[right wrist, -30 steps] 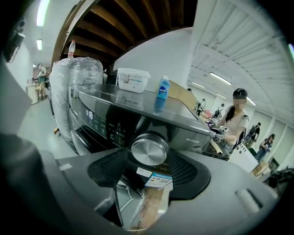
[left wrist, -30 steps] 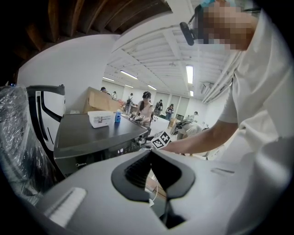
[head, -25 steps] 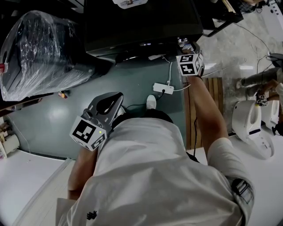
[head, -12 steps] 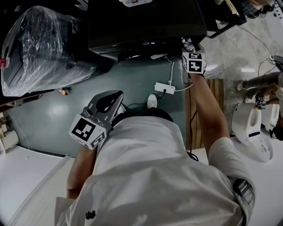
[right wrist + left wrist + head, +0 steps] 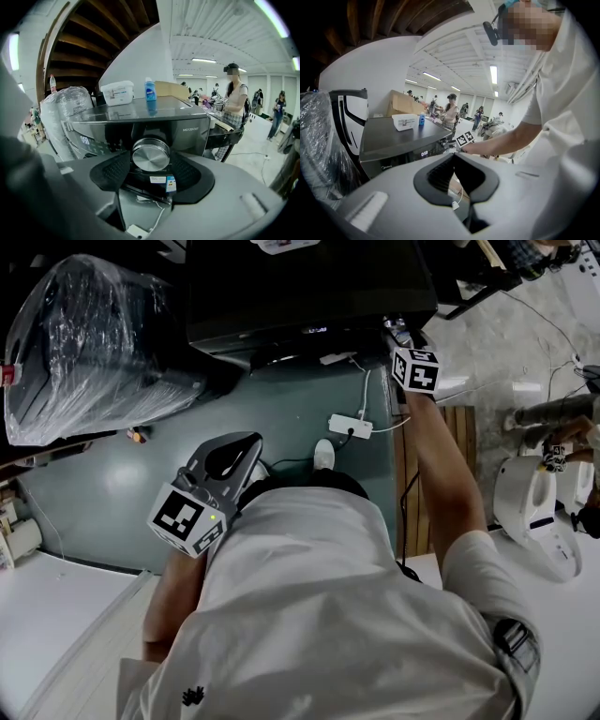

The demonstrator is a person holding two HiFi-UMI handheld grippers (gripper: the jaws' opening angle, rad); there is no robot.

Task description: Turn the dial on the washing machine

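The dark washing machine stands ahead of me, its display lit. Its round silver dial sits on the front panel at the right end. My right gripper reaches out at arm's length, its two black pads pressed against the dial's left and right sides, shut on it. In the head view the right gripper hides the dial, with its marker cube tilted. My left gripper hangs near my chest, away from the machine, jaws shut with tips touching and nothing held.
A plastic-wrapped appliance stands left of the machine. A white power strip and cable lie on the green floor below the panel. A white box and blue bottle stand on the machine's top. A white appliance sits at right.
The right gripper's marker cube has shifted slightly right and rotated about the dial. The left gripper has stayed where it was.
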